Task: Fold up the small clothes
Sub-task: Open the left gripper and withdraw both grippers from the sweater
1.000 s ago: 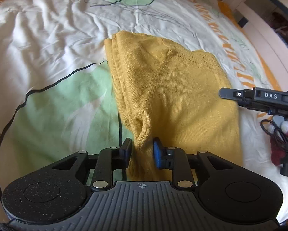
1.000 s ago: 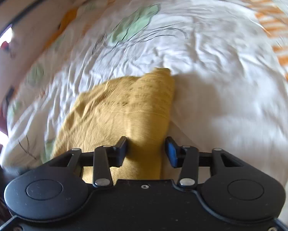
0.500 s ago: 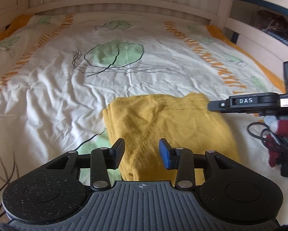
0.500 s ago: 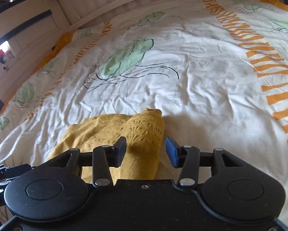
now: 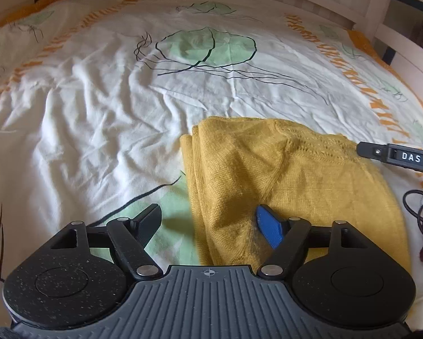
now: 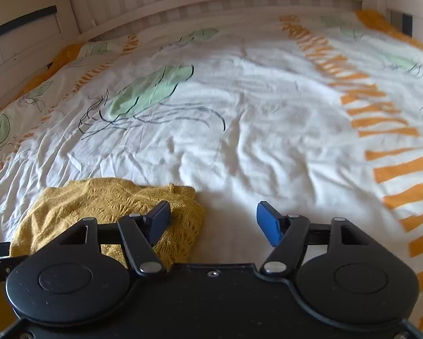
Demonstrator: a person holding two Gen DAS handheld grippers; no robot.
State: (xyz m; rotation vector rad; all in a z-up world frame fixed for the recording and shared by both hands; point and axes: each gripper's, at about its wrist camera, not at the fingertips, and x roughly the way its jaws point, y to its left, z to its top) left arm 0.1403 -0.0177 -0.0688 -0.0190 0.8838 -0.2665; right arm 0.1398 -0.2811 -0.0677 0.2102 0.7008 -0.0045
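- Now the mustard knit sweater [image 5: 293,186] lies folded and rumpled near the bed cover's [image 5: 104,118] front edge.
- Left gripper [image 5: 208,223] and right gripper [image 6: 211,220] have just been opening, jaws wide, gripping nothing.

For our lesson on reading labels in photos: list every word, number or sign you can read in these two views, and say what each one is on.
"DAS": white capitals on the black bar of the right gripper, at the right edge of the left wrist view.
A small crosshair mark, no letters, on the ribbed body of the left gripper.
Nothing readable on the yellow sweater or the bedcover; its jellyfish print is drawing only.
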